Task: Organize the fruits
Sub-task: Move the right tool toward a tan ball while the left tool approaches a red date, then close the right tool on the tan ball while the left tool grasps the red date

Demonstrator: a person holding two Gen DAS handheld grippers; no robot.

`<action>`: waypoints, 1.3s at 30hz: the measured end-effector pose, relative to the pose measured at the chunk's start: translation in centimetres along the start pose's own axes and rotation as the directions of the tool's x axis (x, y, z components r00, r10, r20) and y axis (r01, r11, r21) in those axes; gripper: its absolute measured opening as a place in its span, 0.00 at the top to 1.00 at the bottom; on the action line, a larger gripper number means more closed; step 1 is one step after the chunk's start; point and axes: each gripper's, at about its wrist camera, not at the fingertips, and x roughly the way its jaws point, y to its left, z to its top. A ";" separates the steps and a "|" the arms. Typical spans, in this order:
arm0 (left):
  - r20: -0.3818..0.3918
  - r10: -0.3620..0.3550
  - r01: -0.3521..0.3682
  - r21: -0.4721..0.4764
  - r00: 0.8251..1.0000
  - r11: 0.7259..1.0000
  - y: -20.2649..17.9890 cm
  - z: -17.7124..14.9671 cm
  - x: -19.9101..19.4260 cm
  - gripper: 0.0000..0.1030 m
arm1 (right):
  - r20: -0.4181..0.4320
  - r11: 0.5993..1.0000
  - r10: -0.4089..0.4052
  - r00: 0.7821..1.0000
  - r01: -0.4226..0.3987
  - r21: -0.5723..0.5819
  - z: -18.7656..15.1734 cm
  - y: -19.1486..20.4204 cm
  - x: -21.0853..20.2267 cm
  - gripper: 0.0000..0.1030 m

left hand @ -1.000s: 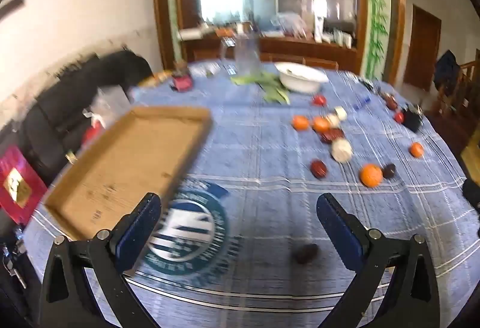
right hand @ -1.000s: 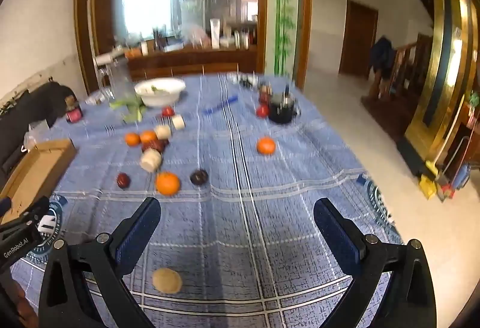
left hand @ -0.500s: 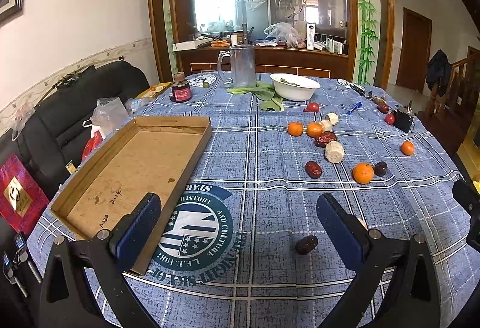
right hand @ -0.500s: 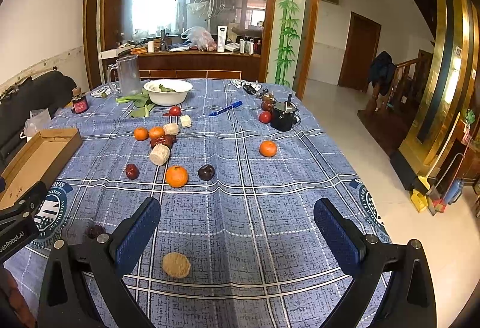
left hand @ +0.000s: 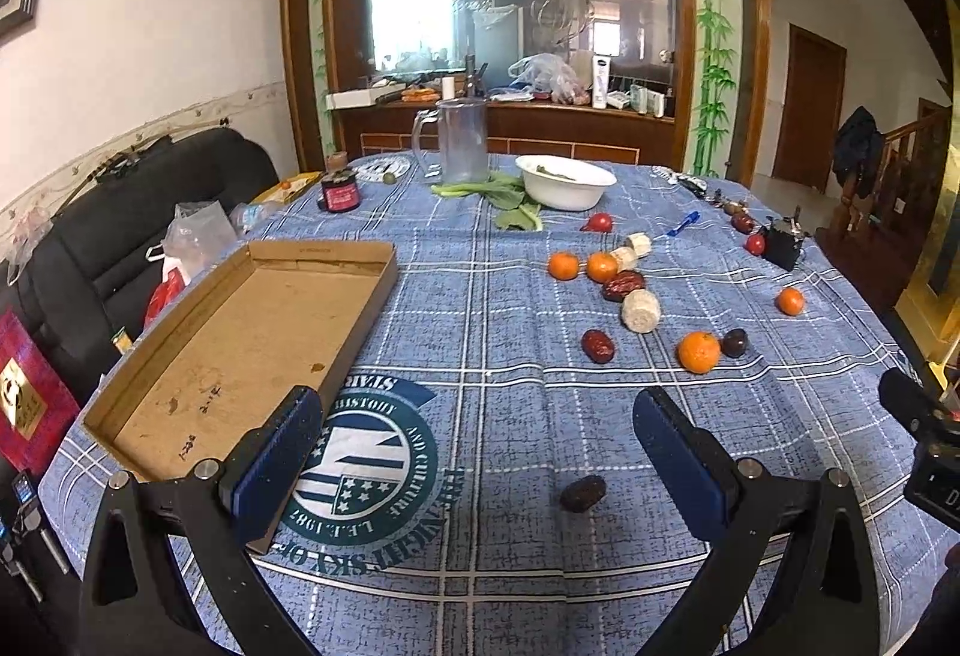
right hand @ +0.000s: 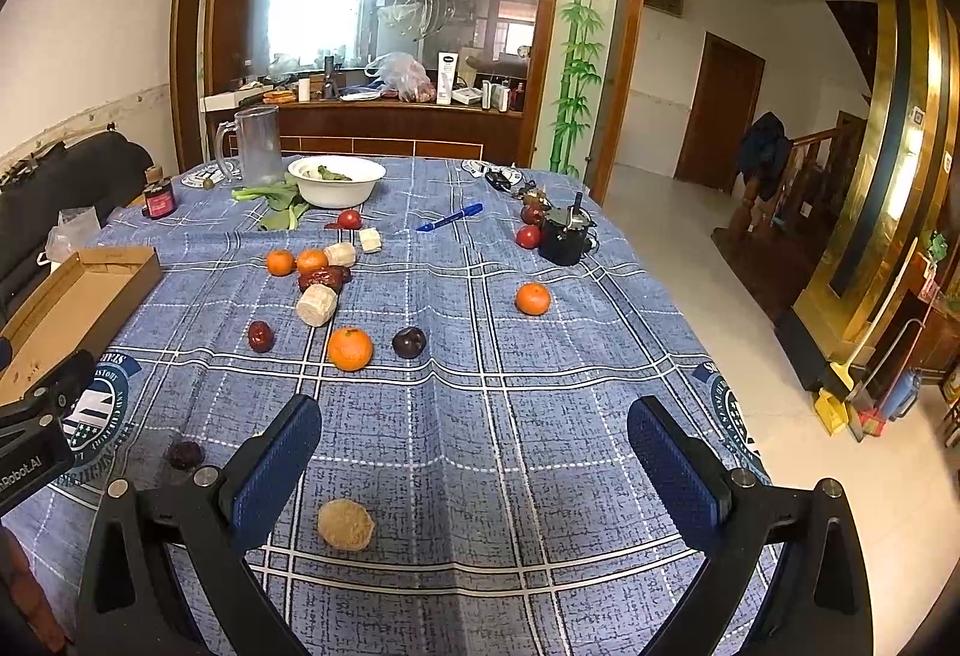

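**Both grippers wide over a fruit-strewn blue cloth**

The left gripper (left hand: 474, 452) and the right gripper (right hand: 474, 452) hang above the table with jaws spread wide, holding nothing. Nearest lie a dark wrinkled date (left hand: 582, 493) and a flat tan round slice (right hand: 345, 523). The blue plaid tablecloth (left hand: 510, 416) carries a teal seal reading "L.F.E. 1987". A shallow brown cardboard tray (left hand: 240, 350) sits to the left. Farther off are a large orange mandarin (right hand: 350, 349), a dark plum (right hand: 409, 342), a red date (right hand: 261, 336), then a white bowl (right hand: 336, 180).
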 end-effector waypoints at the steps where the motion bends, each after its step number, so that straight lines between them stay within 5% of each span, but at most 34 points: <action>1: 0.004 -0.003 0.003 0.002 1.000 1.000 -0.1 0.0 0.0 0.00 | 0.000 1.000 -0.001 1.000 0.001 0.001 0.0 0.0 0.0 0.00; 28: 0.006 -0.050 0.050 -0.016 0.999 0.999 -1.4 -0.8 1.2 0.00 | -0.015 1.000 -0.014 1.000 0.014 0.002 -0.4 -1.0 0.2 0.00; 39: -0.034 0.040 -0.042 -0.064 0.999 0.997 2.1 -0.8 2.8 0.00 | -0.110 0.996 0.068 0.992 -0.074 -0.051 -1.5 0.3 2.0 0.00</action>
